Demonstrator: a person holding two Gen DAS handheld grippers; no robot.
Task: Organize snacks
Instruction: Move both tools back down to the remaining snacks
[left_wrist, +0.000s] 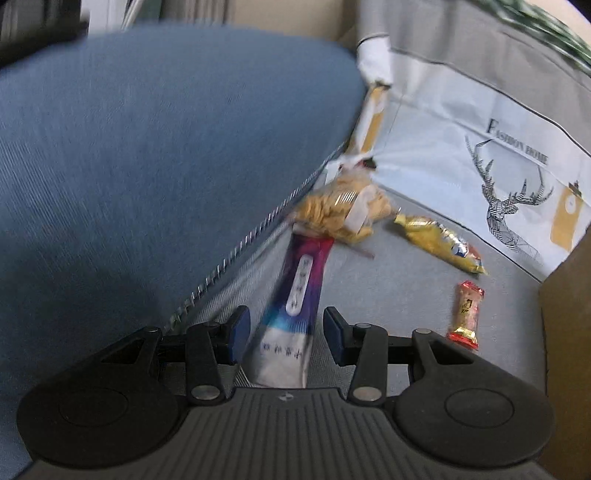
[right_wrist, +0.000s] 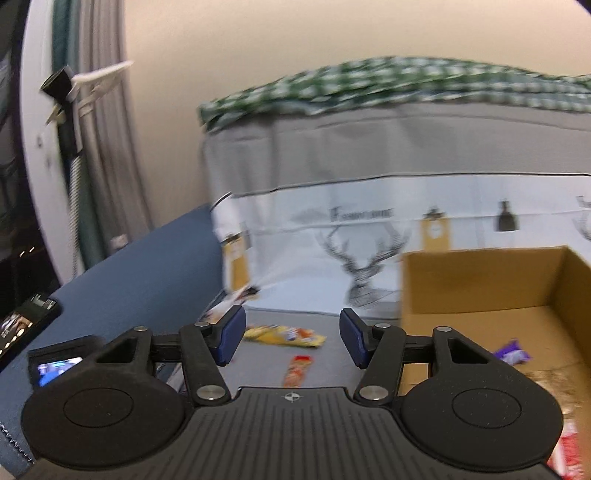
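Left wrist view: the left gripper (left_wrist: 282, 334) points down at a grey sofa seat (left_wrist: 406, 295).
Left fingers: partly open, the blue pads (left_wrist: 238, 334) on either side of a purple wrapper (left_wrist: 291, 314); the left pad is just beside the wrapper's edge, the right pad apart from it; whether either presses on it cannot be told.
Purple wrapper: lying lengthwise between the fingers, its far end reaching toward a clear bag of chips (left_wrist: 340, 212).
Chips: beyond the fingertips, against the blue cushion (left_wrist: 147, 147).
Yellow packet (left_wrist: 439, 243): ahead and to the right of the fingers.
Red candy (left_wrist: 466, 315): just right of the right finger, near the box wall (left_wrist: 565, 350).
Right wrist view: the right gripper (right_wrist: 291, 338) is held above the seat.
Right fingers: about half open, nothing between them.
Between the right fingers, farther off: the yellow packet (right_wrist: 282, 335) and red candy (right_wrist: 297, 371) on the seat.
Box (right_wrist: 480, 288): right of the right finger, open, with a purple packet (right_wrist: 511, 352) inside.
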